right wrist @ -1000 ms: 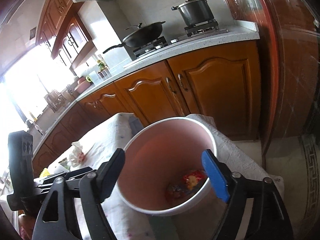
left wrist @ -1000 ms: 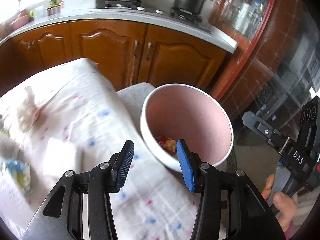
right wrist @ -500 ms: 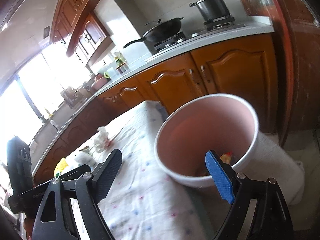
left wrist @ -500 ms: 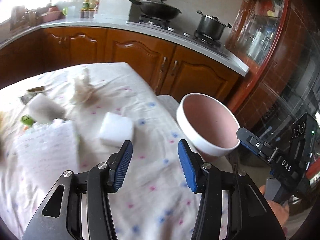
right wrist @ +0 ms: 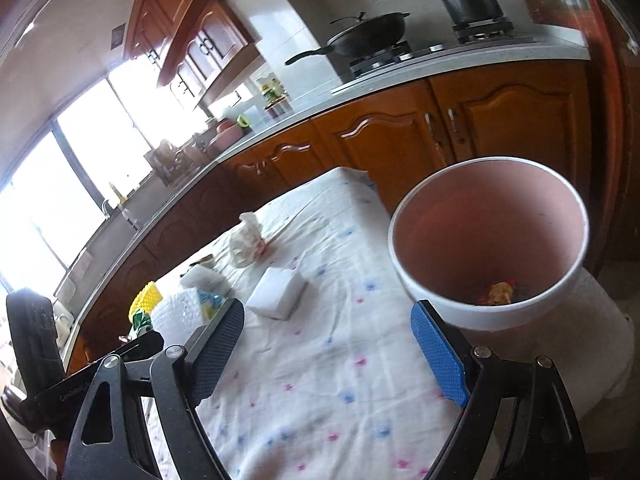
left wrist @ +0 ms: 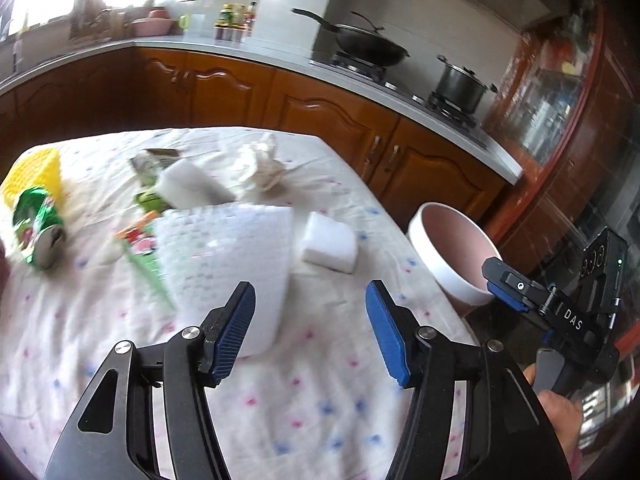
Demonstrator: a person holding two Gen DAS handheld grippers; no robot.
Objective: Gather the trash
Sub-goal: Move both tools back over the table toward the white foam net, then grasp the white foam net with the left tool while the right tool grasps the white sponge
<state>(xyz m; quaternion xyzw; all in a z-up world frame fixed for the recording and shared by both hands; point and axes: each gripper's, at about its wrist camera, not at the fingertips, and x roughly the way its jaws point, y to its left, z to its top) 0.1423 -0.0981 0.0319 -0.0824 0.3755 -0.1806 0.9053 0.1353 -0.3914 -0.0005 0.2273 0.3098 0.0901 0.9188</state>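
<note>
Wooden kitchen cabinets back a cloth-covered counter (left wrist: 328, 408) strewn with trash. From the left: a green wrapper (left wrist: 36, 228), a white mesh basket (left wrist: 236, 256), then a white sponge block (left wrist: 330, 242). The left hand-held gripper (left wrist: 310, 332) is empty, its jaws opening; the block lies just ahead, nearer this hand. The right hand-held gripper (right wrist: 330, 350) is spread and empty. At the right edge stands the bin (right wrist: 476, 312).

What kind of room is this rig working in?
A home kitchen, most likely. A wok and a lidded pot sit on a gas stove set in a countertop over wooden cabinets, beside a cloth-covered table strewn with trash.
</note>
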